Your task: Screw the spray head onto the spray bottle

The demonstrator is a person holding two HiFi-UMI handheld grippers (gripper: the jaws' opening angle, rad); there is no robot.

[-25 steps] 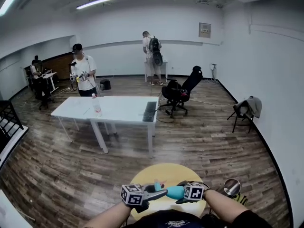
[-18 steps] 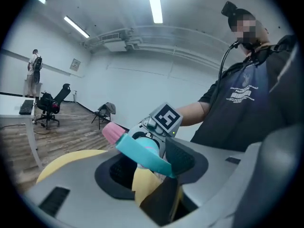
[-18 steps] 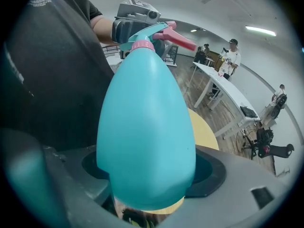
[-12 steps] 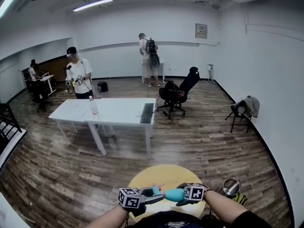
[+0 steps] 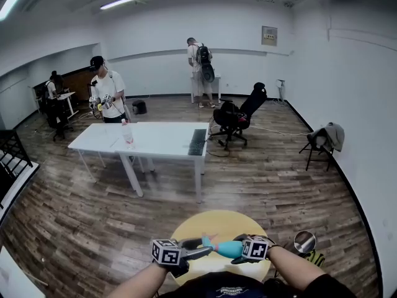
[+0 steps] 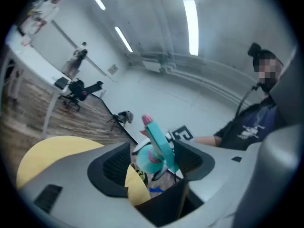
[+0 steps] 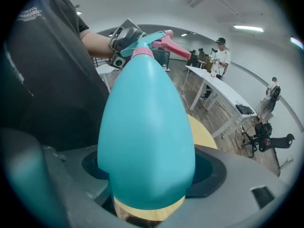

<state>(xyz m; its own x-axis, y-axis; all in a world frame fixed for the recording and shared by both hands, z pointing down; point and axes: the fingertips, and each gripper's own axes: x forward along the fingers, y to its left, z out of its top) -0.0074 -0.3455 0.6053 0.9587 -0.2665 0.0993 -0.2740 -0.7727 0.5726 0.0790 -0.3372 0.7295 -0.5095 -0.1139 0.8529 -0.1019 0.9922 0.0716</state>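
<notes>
The right gripper's [image 5: 240, 253] fingers clench the teal bottle [image 7: 147, 127], which lies level in the air over the yellow surface's [image 5: 211, 222] near edge. The left gripper's [image 5: 201, 251] fingers are opening around the spray head [image 6: 156, 144] and are not pinching it. This looks like a regrip: close squarely on the collar, then twist with the bottle steady.

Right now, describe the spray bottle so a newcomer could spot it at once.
Find the round yellow table at the bottom of the head view. Just above it the right gripper clamps the spray bottle, which lies sideways. It is the only teal, egg-shaped thing there, with pink trim at its neck.
</notes>
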